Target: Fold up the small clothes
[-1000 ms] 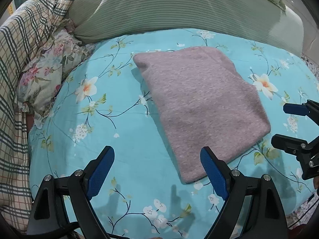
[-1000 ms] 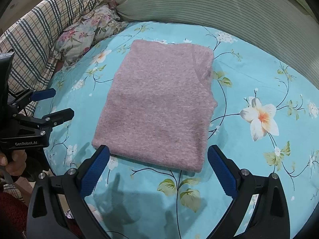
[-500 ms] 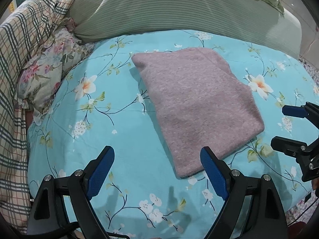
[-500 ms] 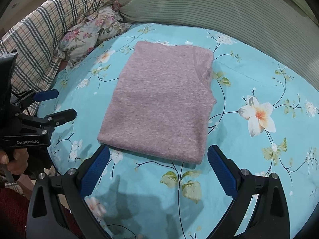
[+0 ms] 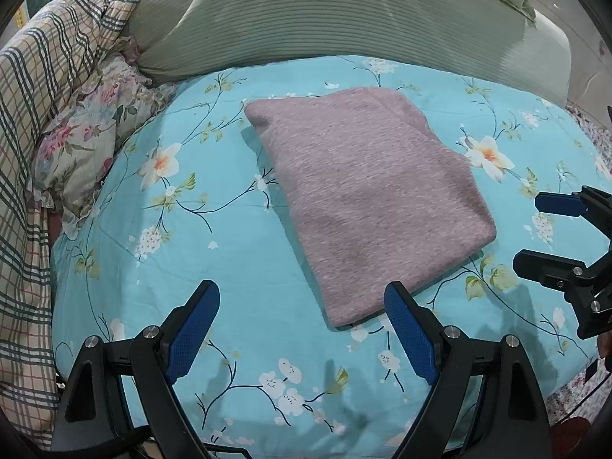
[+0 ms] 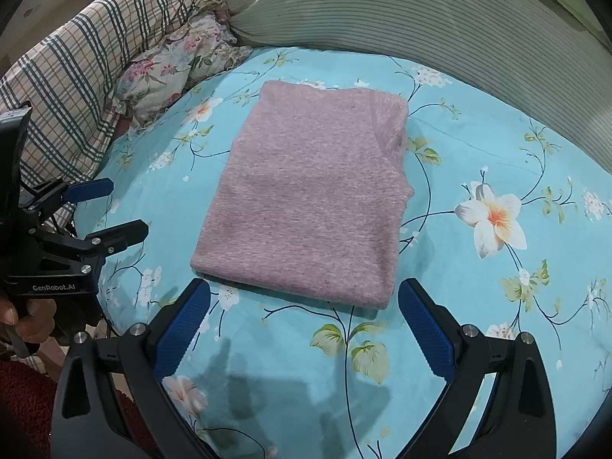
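A mauve knitted garment [image 5: 367,195] lies folded into a flat rectangle on the turquoise floral bedsheet [image 5: 183,260]; it also shows in the right wrist view [image 6: 310,199]. My left gripper [image 5: 302,325] is open and empty, just short of the garment's near corner. My right gripper [image 6: 304,317] is open and empty, just short of the garment's near edge. Each gripper shows in the other's view, the right gripper [image 5: 535,233] at the right edge and the left gripper [image 6: 114,210] at the left edge, both open and clear of the cloth.
A green striped pillow [image 5: 306,23] lies behind the garment. A plaid quilt [image 5: 42,95] and a floral pillowcase [image 5: 91,137] are heaped at the left. The bed's edge runs along the near side below the grippers.
Both grippers have drawn back and up from the garment, so it sits farther off and smaller in both views. The garment has not moved. Both stay open.
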